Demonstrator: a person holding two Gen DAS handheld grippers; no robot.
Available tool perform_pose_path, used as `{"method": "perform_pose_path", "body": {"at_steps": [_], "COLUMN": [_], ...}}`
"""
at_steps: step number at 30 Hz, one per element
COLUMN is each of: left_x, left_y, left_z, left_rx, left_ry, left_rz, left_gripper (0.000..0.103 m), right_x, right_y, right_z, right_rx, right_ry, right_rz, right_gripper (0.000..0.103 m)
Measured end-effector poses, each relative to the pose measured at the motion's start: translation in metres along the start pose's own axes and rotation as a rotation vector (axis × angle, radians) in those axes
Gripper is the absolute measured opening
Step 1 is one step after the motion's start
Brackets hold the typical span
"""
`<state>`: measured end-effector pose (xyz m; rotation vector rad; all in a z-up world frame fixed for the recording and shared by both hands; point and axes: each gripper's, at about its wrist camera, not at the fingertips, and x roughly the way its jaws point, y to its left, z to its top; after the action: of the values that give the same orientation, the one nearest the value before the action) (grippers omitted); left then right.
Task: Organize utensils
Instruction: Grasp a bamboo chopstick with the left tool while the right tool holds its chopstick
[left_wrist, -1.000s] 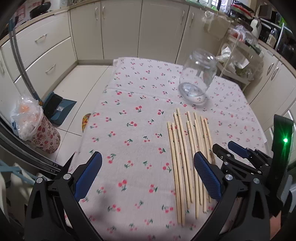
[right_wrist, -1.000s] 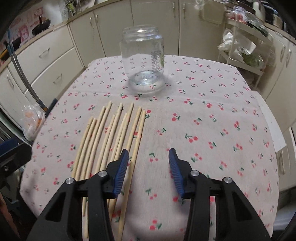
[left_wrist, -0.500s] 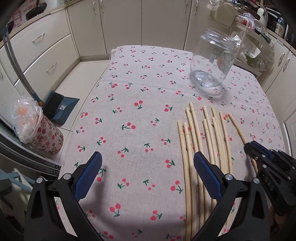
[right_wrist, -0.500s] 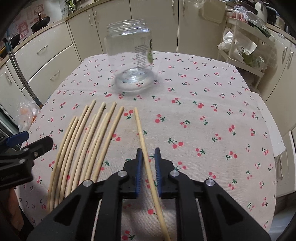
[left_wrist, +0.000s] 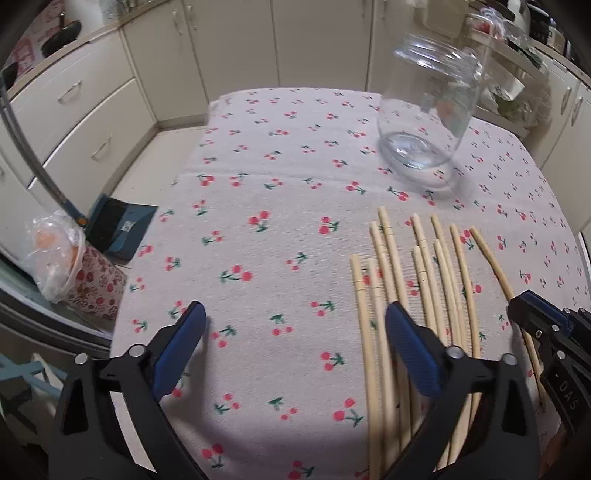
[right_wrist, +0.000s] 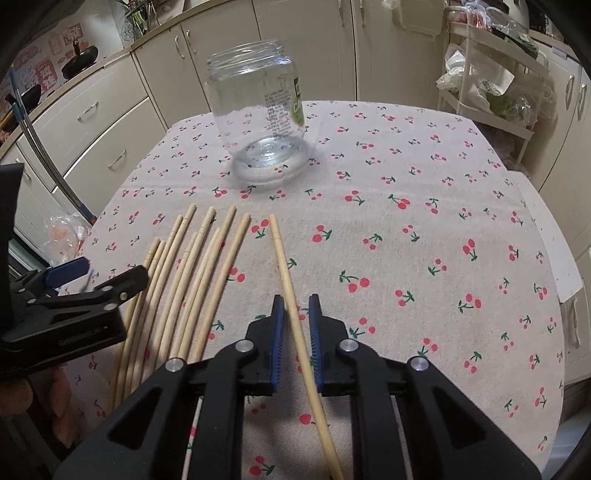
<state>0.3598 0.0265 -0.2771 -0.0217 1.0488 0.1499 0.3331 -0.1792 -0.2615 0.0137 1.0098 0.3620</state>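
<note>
The right gripper (right_wrist: 296, 325) is clamped on one chopstick (right_wrist: 286, 269), which wants lifting steeply to clear the glass jar (right_wrist: 258, 110)'s rim; the left gripper (left_wrist: 291, 332), empty, is narrowing.

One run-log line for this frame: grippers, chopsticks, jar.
right gripper: shut on single bamboo chopstick | left gripper: closing, nothing between | loose chopsticks: on cloth | clear glass jar: upright, empty

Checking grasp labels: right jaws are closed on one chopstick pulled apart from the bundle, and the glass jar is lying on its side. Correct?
Not quite. The right gripper does have its jaws closed on one chopstick set apart from the bundle, but the glass jar stands upright with its mouth open at the top, as the right wrist view shows.
</note>
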Motion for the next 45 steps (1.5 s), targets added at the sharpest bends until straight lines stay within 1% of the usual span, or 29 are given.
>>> {"method": "perform_pose_path", "body": {"at_steps": [4, 8, 12, 13, 14, 17, 19, 24, 26, 29, 31, 33, 35, 38, 41, 42, 43, 44, 45], "left_x": [-0.001, -0.006, -0.003, -0.003, -0.003, -0.004, -0.01, -0.003, 0.001, 0.002, 0.002, 0.004, 0.006, 0.009, 0.01, 0.01, 0.009, 0.009, 0.008], "left_y": [0.003, 0.009, 0.014, 0.014, 0.015, 0.017, 0.021, 0.017, 0.014, 0.008, 0.002, -0.004, -0.005, -0.003, -0.004, -0.005, -0.005, -0.004, -0.003], "left_z": [0.002, 0.002, 0.002, 0.002, 0.003, 0.004, 0.004, 0.004, 0.003, 0.004, 0.008, 0.012, 0.017, 0.023, 0.024, 0.024, 0.023, 0.024, 0.024], "left_rx": [-0.007, -0.026, -0.048, -0.048, -0.074, -0.082, -0.106, -0.075, -0.055, -0.034, -0.004, 0.039, 0.048, 0.064, 0.09, 0.096, 0.1, 0.101, 0.099], "left_ry": [0.015, 0.014, 0.02, 0.017, 0.01, 0.009, -0.002, 0.025, 0.024, 0.004, -0.015, -0.026, -0.014, 0.003, 0.004, 0.003, 0.002, 0.001, 0.002], "left_rz": [-0.018, -0.036, -0.042, -0.039, -0.004, 0.013, 0.007, 0.014, 0.035, 0.034, 0.0, -0.014, -0.03, -0.049, -0.059, -0.062, -0.066, -0.07, -0.076], "left_gripper": [0.081, 0.081, 0.081, 0.081, 0.081, 0.078, 0.078, 0.078, 0.078, 0.071, 0.057, 0.052, 0.051, 0.05, 0.047, 0.044, 0.037, 0.033, 0.025], "right_x": [0.003, 0.007, 0.009, 0.008, 0.008, 0.008, 0.008, 0.007, 0.007, 0.006, 0.006, 0.008, 0.011, 0.018, 0.026, 0.028, 0.03, 0.031, 0.031], "right_y": [0.004, 0.01, 0.009, 0.008, 0.009, 0.008, 0.006, 0.005, 0.005, 0.005, 0.002, 0.001, 0.004, 0.013, 0.021, 0.022, 0.023, 0.023, 0.021], "right_z": [0.005, 0.01, 0.012, 0.012, 0.011, 0.011, 0.012, 0.01, 0.01, 0.009, 0.01, 0.014, 0.019, 0.028, 0.037, 0.04, 0.042, 0.044, 0.044], "right_rx": [-0.03, -0.083, -0.08, -0.08, -0.081, -0.074, -0.069, -0.077, -0.082, -0.072, -0.045, -0.038, -0.062, -0.135, -0.213, -0.228, -0.241, -0.24, -0.229], "right_ry": [0.016, 0.032, 0.035, 0.034, 0.032, 0.031, 0.029, 0.025, 0.026, 0.036, 0.053, 0.068, 0.077, 0.088, 0.096, 0.098, 0.099, 0.103, 0.107], "right_rz": [-0.007, -0.017, -0.008, -0.007, -0.007, 0.0, 0.007, 0.008, 0.008, 0.026, 0.055, 0.063, 0.052, 0.034, 0.018, 0.018, 0.02, 0.026, 0.035], "right_gripper": [0.015, 0.017, 0.017, 0.017, 0.017, 0.017, 0.017, 0.018, 0.018, 0.017, 0.017, 0.017, 0.017, 0.022, 0.022, 0.019, 0.009, 0.006, 0.006]}}
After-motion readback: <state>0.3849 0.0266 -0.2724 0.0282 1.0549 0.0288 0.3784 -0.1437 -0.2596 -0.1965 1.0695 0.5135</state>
